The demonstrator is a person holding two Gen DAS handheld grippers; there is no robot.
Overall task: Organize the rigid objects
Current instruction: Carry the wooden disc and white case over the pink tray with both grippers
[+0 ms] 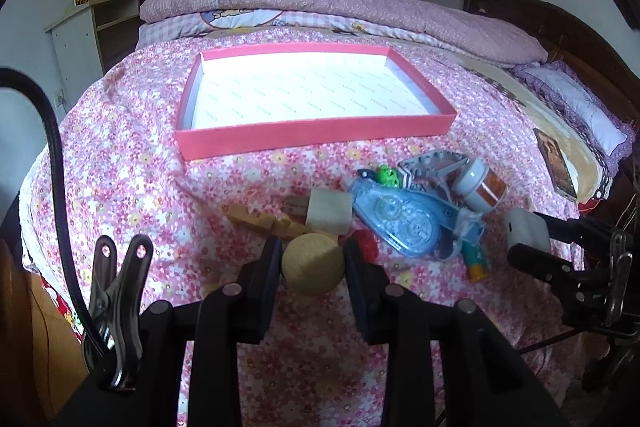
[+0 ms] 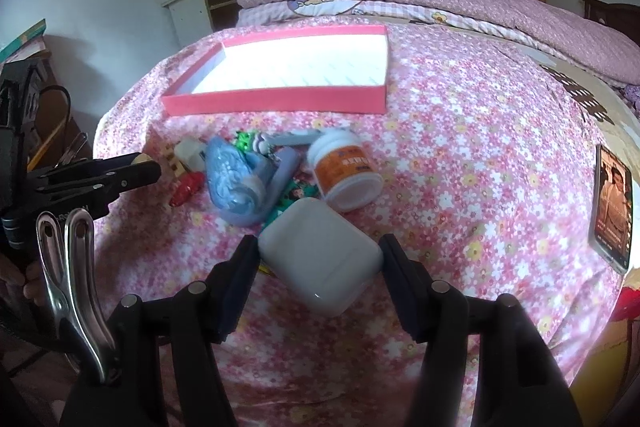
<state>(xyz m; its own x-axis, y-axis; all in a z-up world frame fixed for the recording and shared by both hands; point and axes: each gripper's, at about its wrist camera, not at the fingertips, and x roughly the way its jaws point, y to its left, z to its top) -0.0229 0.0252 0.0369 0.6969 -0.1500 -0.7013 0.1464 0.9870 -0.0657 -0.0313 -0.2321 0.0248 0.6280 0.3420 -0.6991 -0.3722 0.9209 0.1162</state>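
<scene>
On the bed (image 1: 132,163), under a pink flowered sheet, everything is lying spread out. Farthest back, a pink tray (image 1: 316,133) is sitting on the sheet, its white floor showing bare. Nearer, a pile of small things is lying well apart from the tray: a blue tape dispenser (image 1: 408,217), a white bottle (image 2: 346,169) with an orange label tipped on its side, a pale cube (image 1: 330,213), a wooden notched piece (image 1: 264,221), a red toy (image 2: 185,189) and a green toy (image 1: 388,177). A phone (image 2: 612,203) is lying off to the right, away from the pile.

The left gripper (image 1: 312,261) is gripping a wooden ball (image 1: 313,263), both pads pressing its sides, just this side of the pile. The right gripper (image 2: 320,259) is clasping a white case (image 2: 320,253) at the near edge of the pile, its fingers touching the case on either side.
</scene>
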